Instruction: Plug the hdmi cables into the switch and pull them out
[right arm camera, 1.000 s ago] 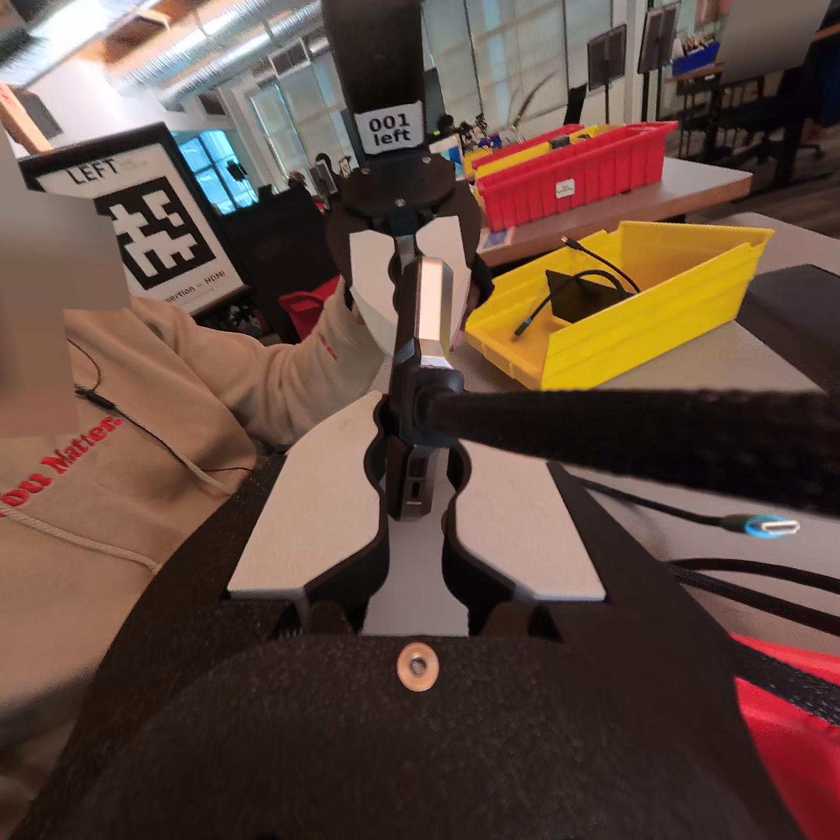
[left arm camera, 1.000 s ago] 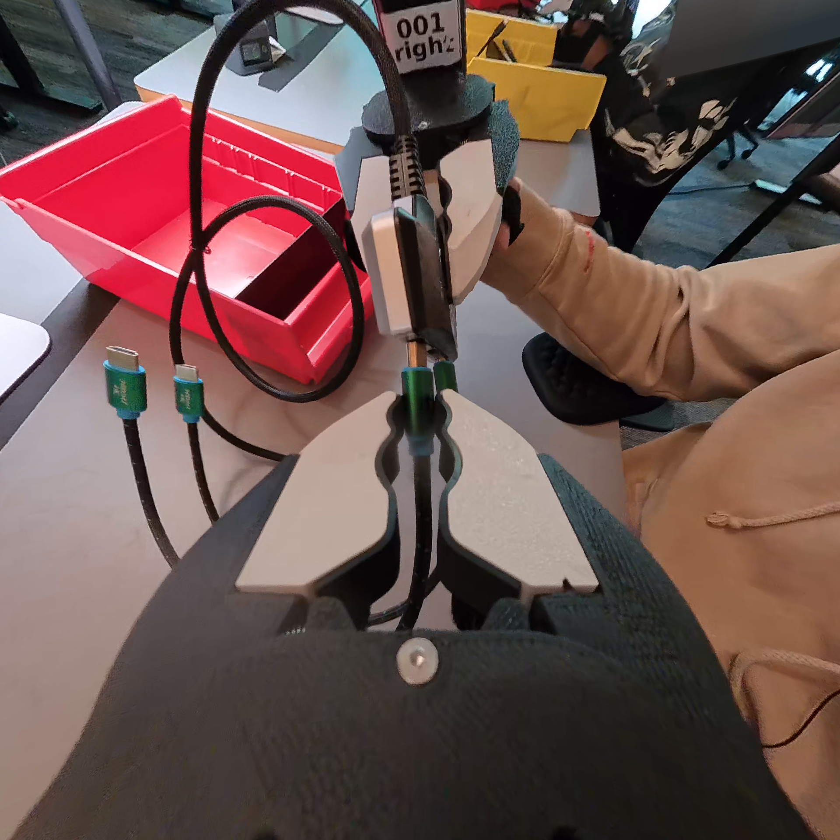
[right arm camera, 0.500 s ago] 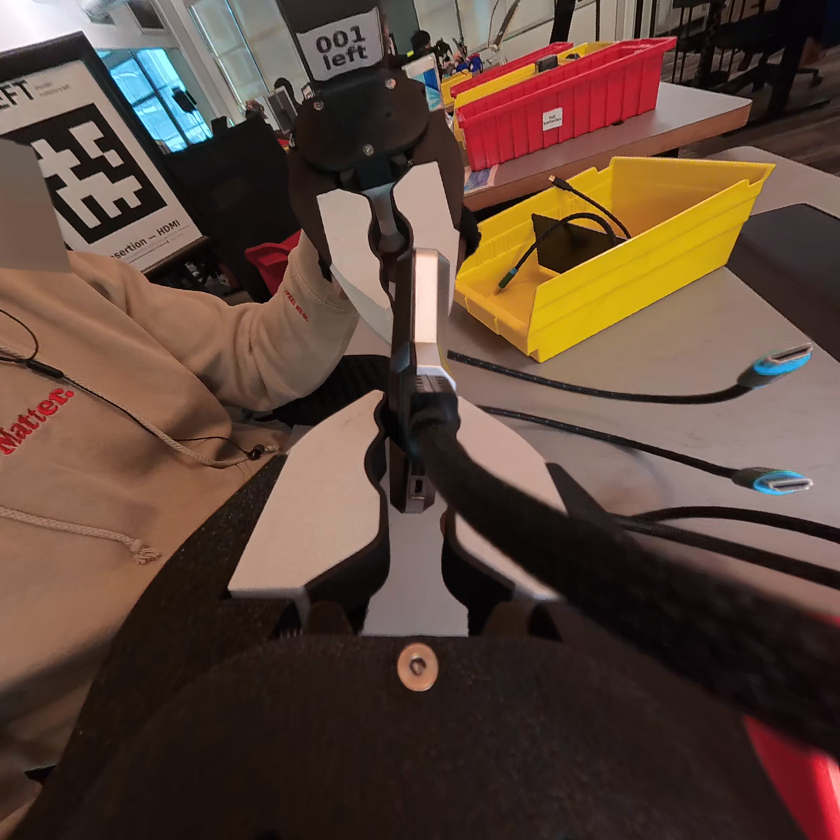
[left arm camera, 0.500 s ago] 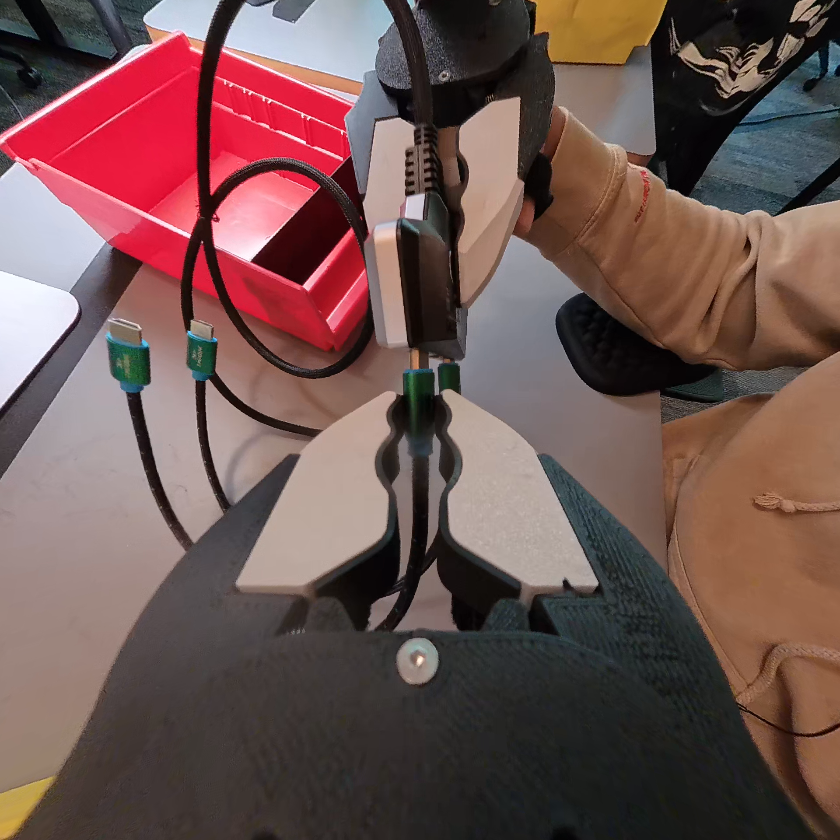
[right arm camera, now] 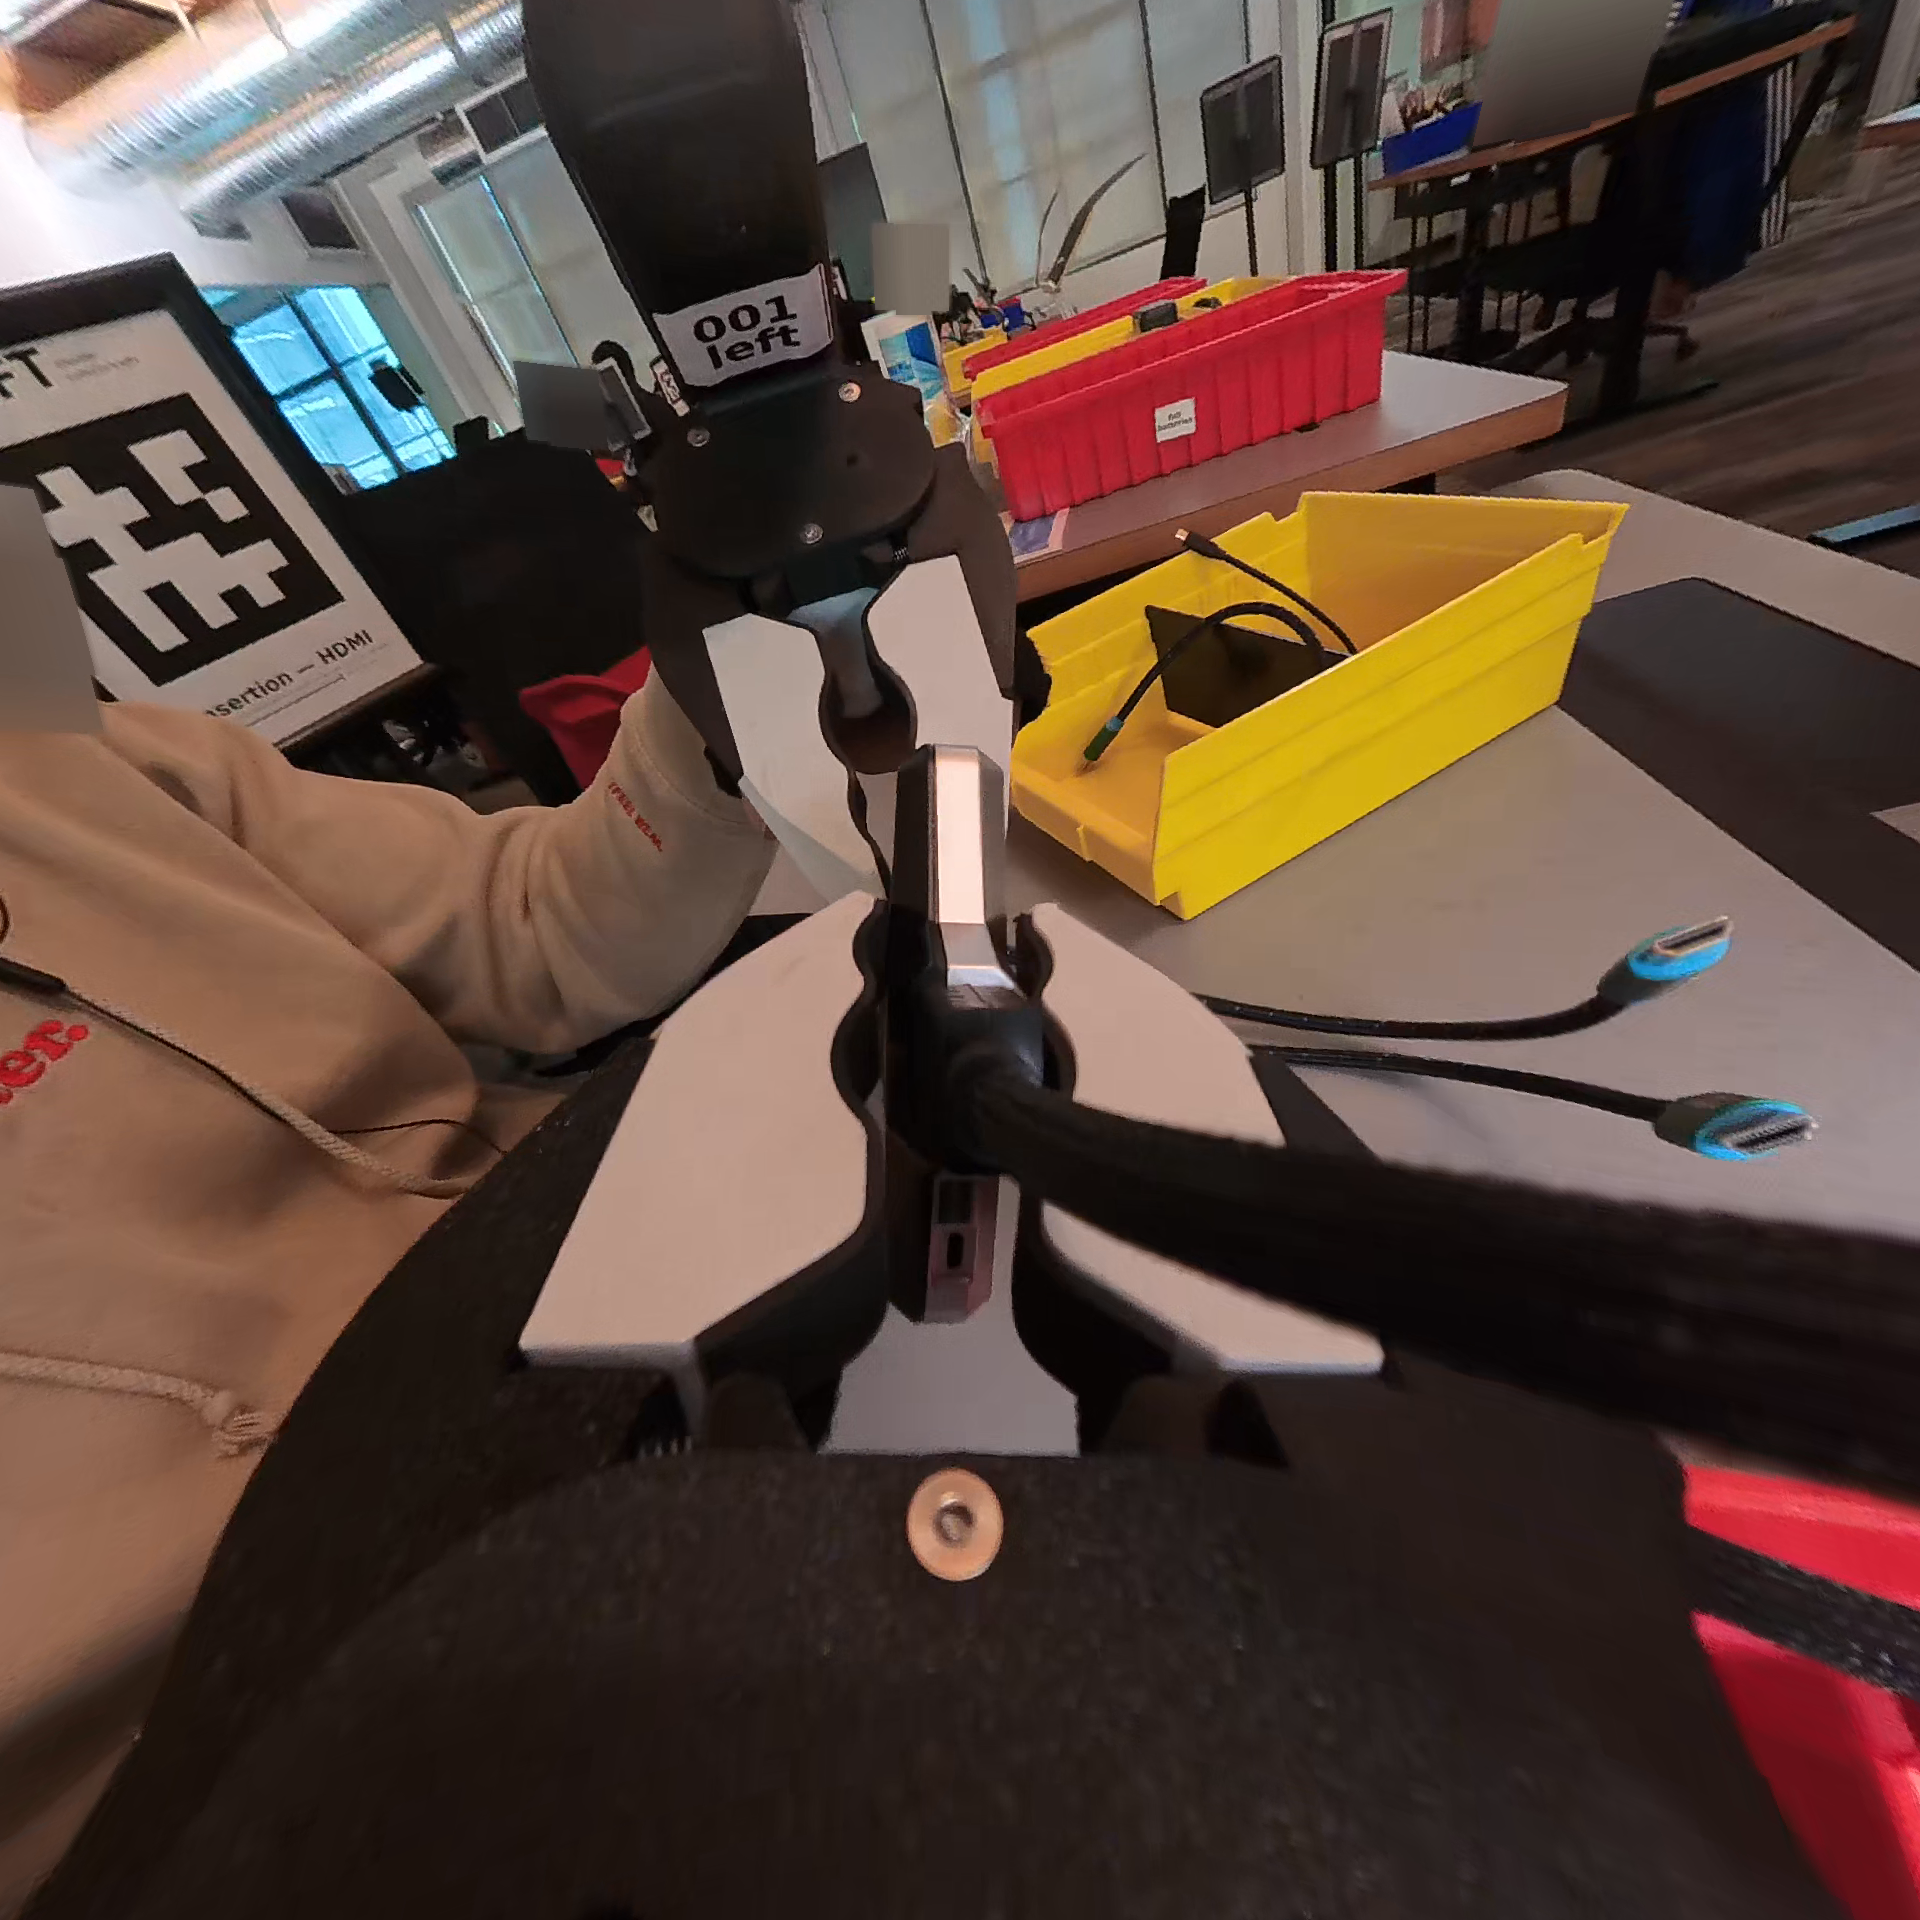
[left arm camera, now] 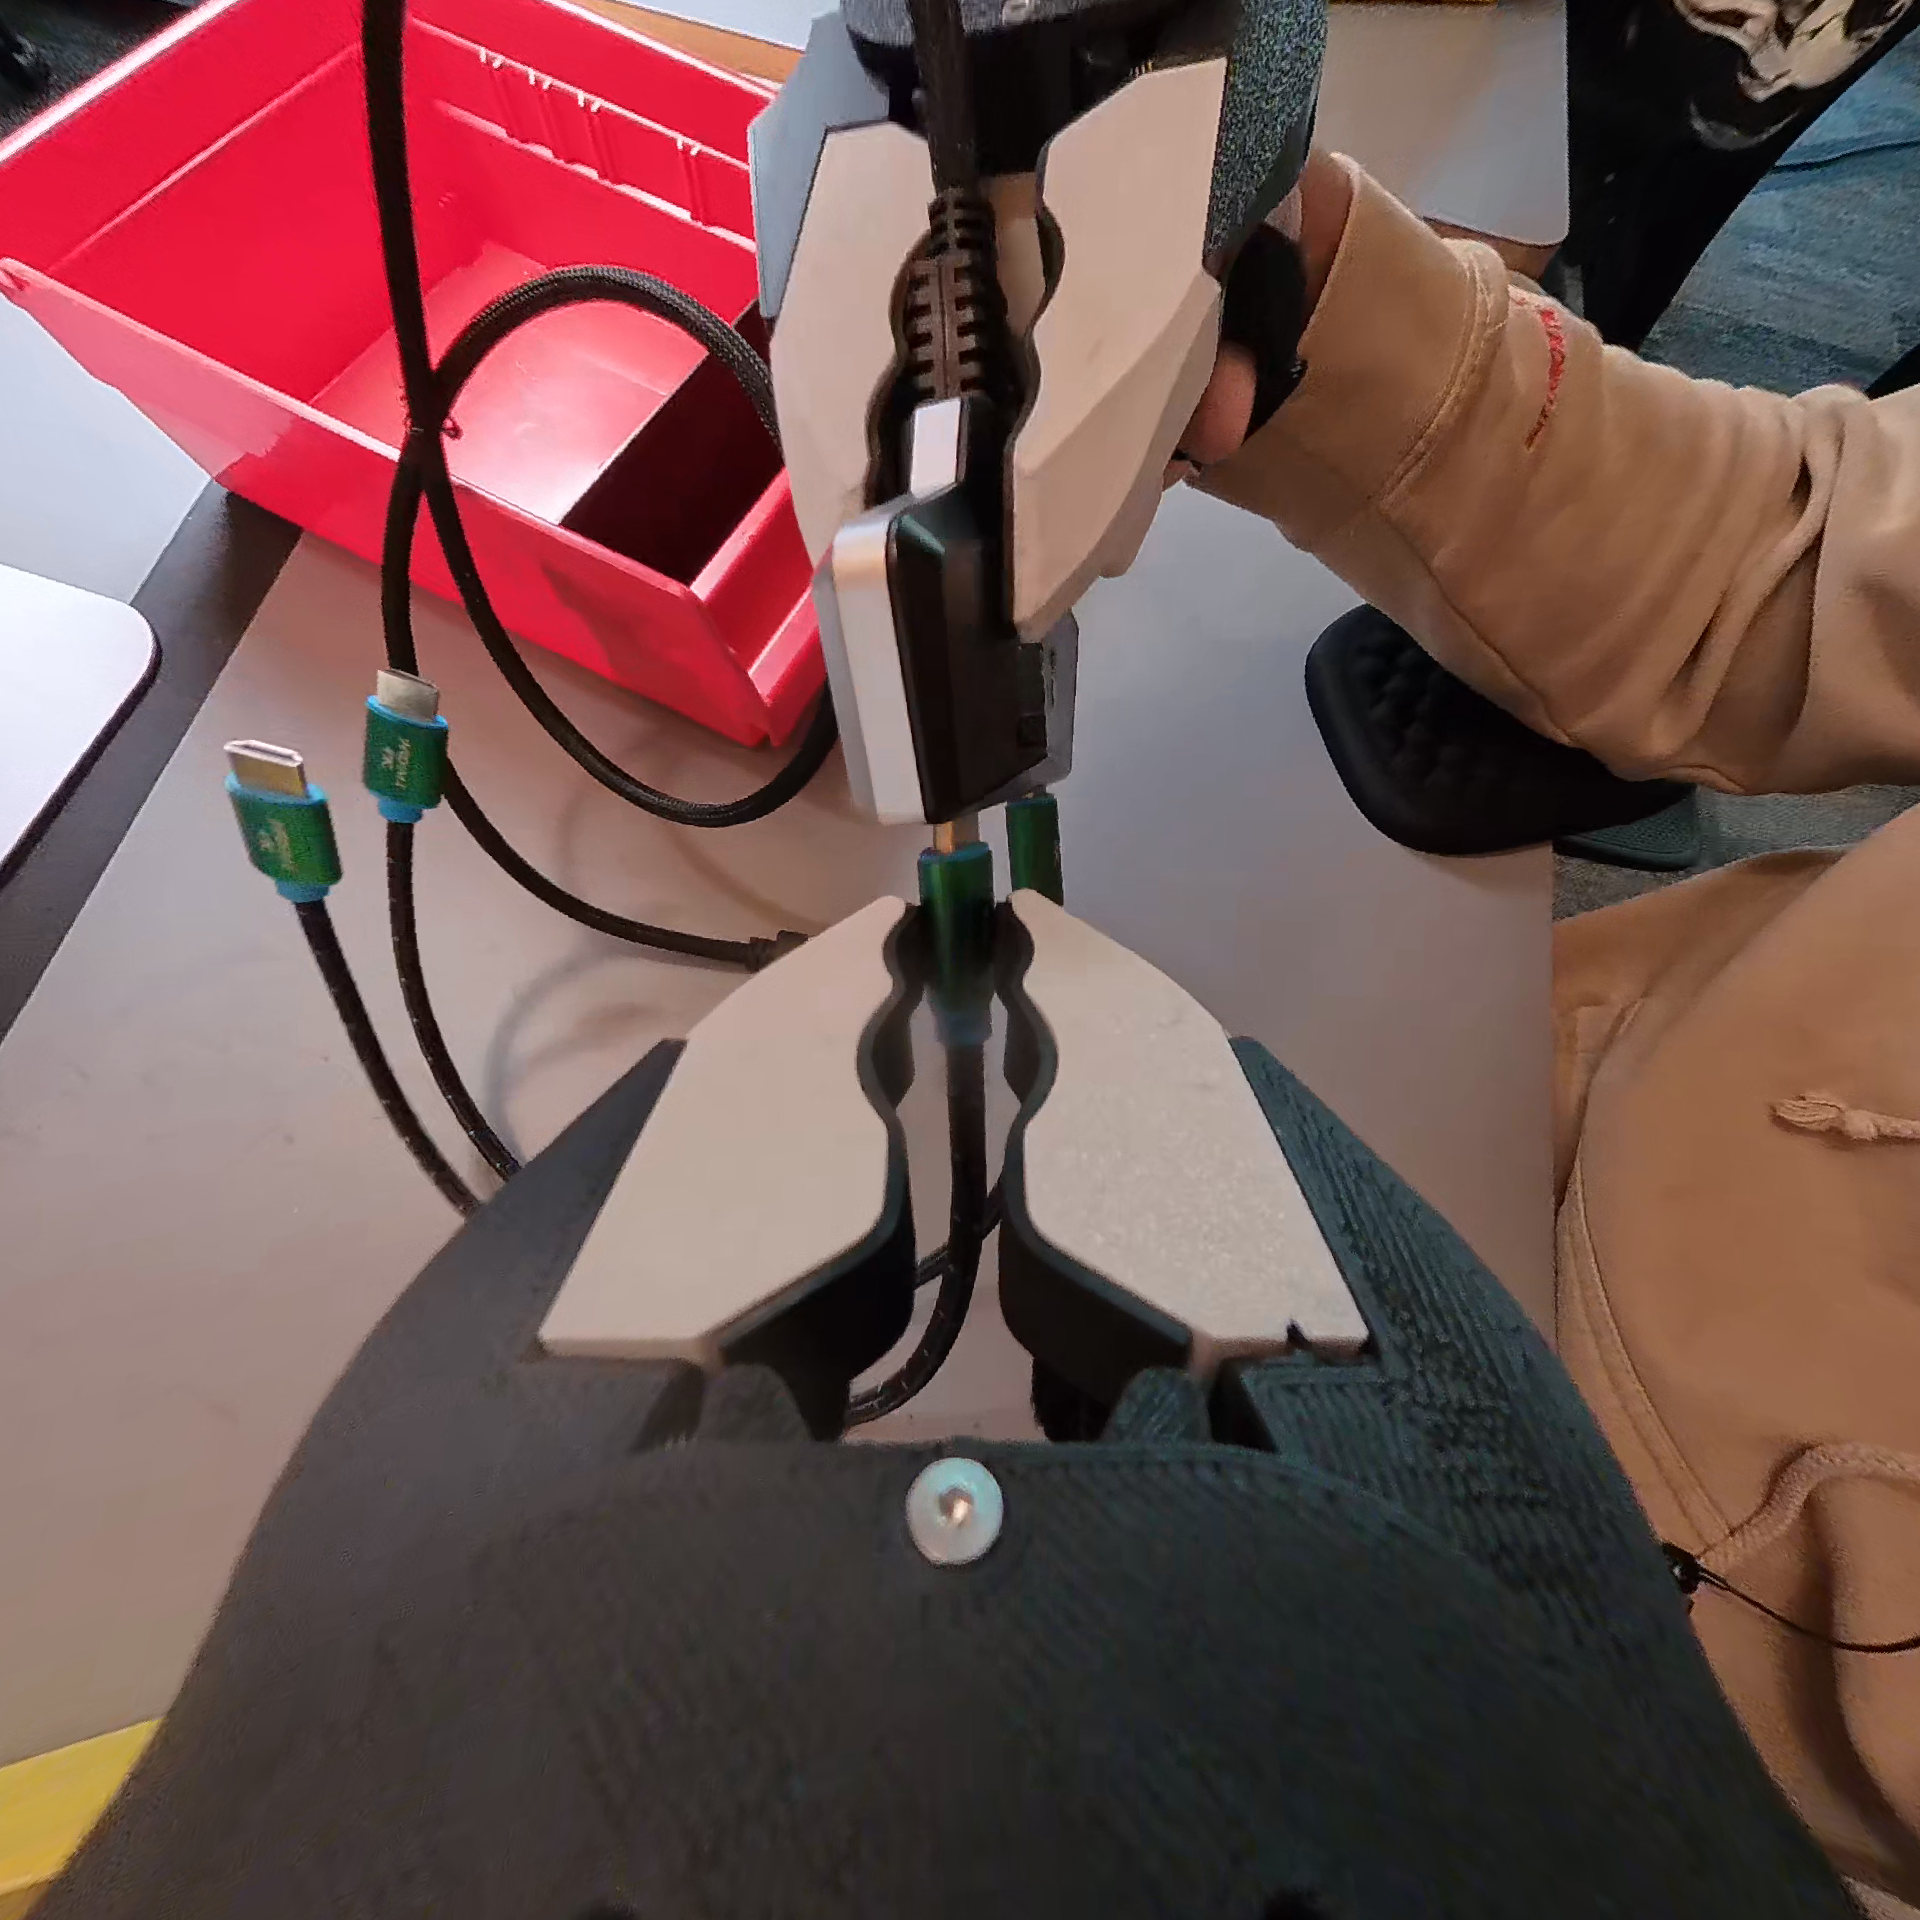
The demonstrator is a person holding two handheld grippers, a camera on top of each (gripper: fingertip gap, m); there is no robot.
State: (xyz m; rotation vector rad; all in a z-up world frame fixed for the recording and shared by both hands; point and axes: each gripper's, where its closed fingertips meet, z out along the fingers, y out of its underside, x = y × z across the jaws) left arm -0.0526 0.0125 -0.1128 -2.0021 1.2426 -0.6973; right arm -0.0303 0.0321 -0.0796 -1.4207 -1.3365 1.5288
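Two grippers are meeting in mid-air over the surface [left arm camera: 1247,935]. The switch [left arm camera: 935,675] is pinched between the fingers of the right gripper [right arm camera: 951,935], hanging port-side down, with its thick braided lead [right arm camera: 1455,1226] trailing off to the side. A green HDMI plug [left arm camera: 956,914] is clamped by the left gripper [left arm camera: 956,935], fingers pressed tight on its shell, metal tip just at a port; a second green plug [left arm camera: 1034,842] looks already seated beside it. Whether the tip is going in or coming out can't be told. Either way, plug and port should be kept dead in line, moved straight, no twisting, switch held steady. Two spare plugs [left arm camera: 332,790] are left lying near the red bin [left arm camera: 312,343].
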